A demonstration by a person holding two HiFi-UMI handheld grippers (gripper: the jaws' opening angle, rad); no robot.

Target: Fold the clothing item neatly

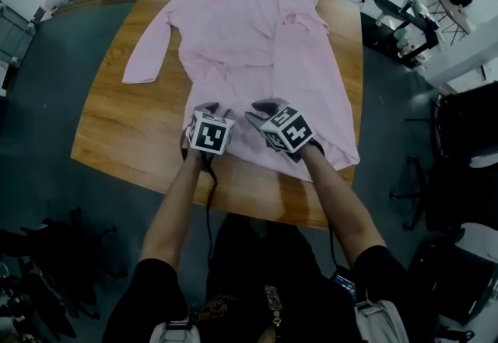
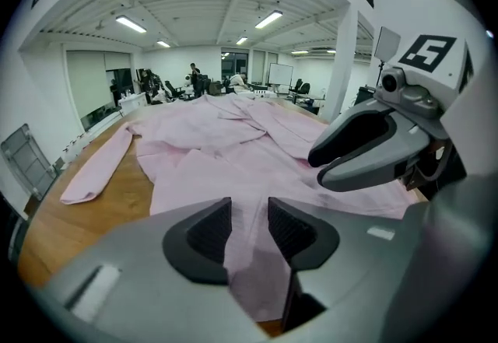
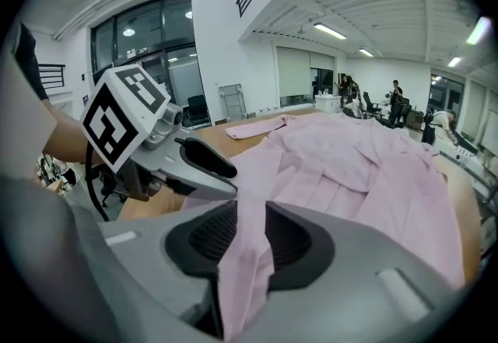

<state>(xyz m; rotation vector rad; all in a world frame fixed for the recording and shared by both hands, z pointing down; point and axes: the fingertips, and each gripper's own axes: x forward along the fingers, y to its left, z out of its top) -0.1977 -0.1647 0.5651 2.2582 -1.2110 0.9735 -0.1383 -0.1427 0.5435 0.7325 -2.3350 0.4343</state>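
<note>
A pale pink long-sleeved shirt (image 1: 257,30) lies spread on the wooden table (image 1: 117,139), collar at the far end, one sleeve (image 1: 148,54) stretched out to the left. Both grippers sit side by side at its near hem. My left gripper (image 1: 212,110) (image 2: 249,229) has its jaws a little apart, with hem cloth (image 2: 257,271) lying loosely in the gap. My right gripper (image 1: 262,110) (image 3: 250,234) also stands slightly parted, and a fold of the hem (image 3: 245,271) hangs between its pads. Each gripper shows in the other's view.
The table's near edge (image 1: 257,209) is just in front of the person's arms. Desks with equipment (image 1: 405,15) stand at the back right, a black chair (image 1: 459,139) at the right, dark clutter (image 1: 39,271) on the floor at lower left.
</note>
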